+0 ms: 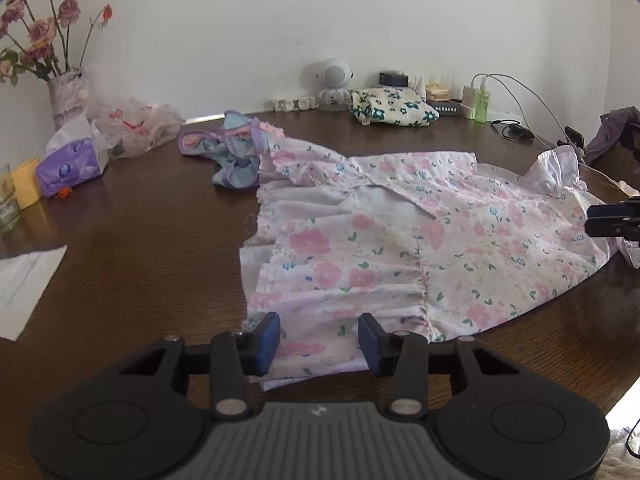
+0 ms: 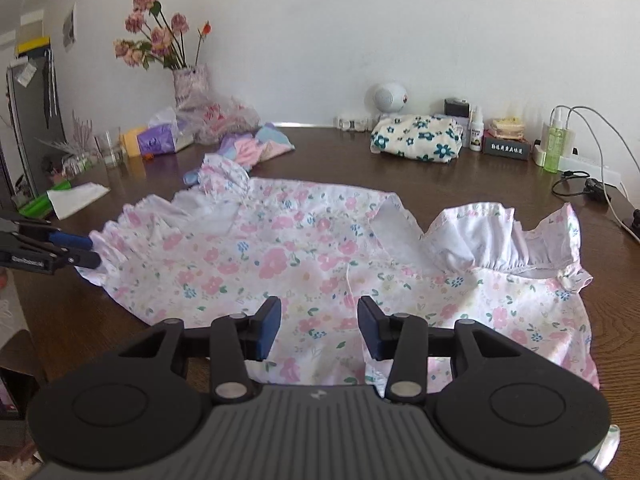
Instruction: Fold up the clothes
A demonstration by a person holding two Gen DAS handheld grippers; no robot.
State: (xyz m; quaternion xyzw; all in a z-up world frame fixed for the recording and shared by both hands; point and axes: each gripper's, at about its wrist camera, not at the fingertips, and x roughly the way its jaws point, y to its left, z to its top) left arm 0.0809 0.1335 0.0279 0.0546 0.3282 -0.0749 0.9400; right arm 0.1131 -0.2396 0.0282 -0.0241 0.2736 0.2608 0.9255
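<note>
Roses sit in the vase [image 2: 191, 82] at ten o'clock. Both grippers, left gripper [image 1: 319, 338] and right gripper [image 2: 319, 326], hover with jaws parted over the floral dress [image 2: 320, 264]; bare table [image 2: 360, 160] lies at twelve o'clock.

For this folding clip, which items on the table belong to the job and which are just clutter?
Job: pink floral dress, spread flat; left tool and right tool, both open over it; possibly the blue-purple garment and the folded navy-flower cloth.

Clutter: vase of flowers, tissue pack, plastic bag, green bottle, cables, paper.

Vase w/ roses [image 2: 188, 80], tissue pack [image 1: 72, 168], charger [image 2: 554, 144]
</note>
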